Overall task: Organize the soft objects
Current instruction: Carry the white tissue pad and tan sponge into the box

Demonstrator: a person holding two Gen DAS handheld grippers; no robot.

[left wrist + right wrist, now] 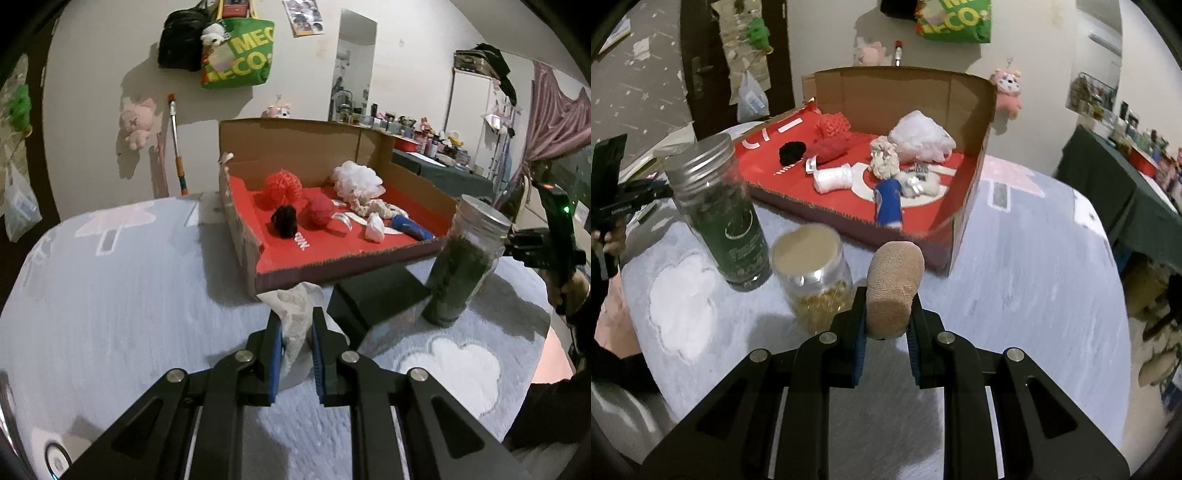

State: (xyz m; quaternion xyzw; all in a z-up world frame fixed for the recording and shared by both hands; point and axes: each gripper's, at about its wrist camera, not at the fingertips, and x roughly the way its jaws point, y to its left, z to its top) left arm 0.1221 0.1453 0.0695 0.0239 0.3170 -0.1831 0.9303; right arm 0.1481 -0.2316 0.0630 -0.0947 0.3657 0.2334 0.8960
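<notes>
My left gripper point(294, 325) is shut on a crumpled white tissue point(295, 306) just in front of the cardboard box point(288, 144). My right gripper point(888, 314) is shut on a tan bandage roll point(892, 284) held above the table, near the box's front edge point(849, 221). The red-lined box holds red mesh sponges point(282, 184), a black puff point(283, 219), a white mesh sponge point(356, 177), a blue roll point(889, 205) and white soft items point(831, 179).
A tall dark green jar point(724, 214) and a jar of yellow capsules point(812, 273) stand left of my right gripper. A black flat object point(373, 291) lies beside the box. The table has a grey-blue cloth point(129, 295). A wall with hanging bags stands behind.
</notes>
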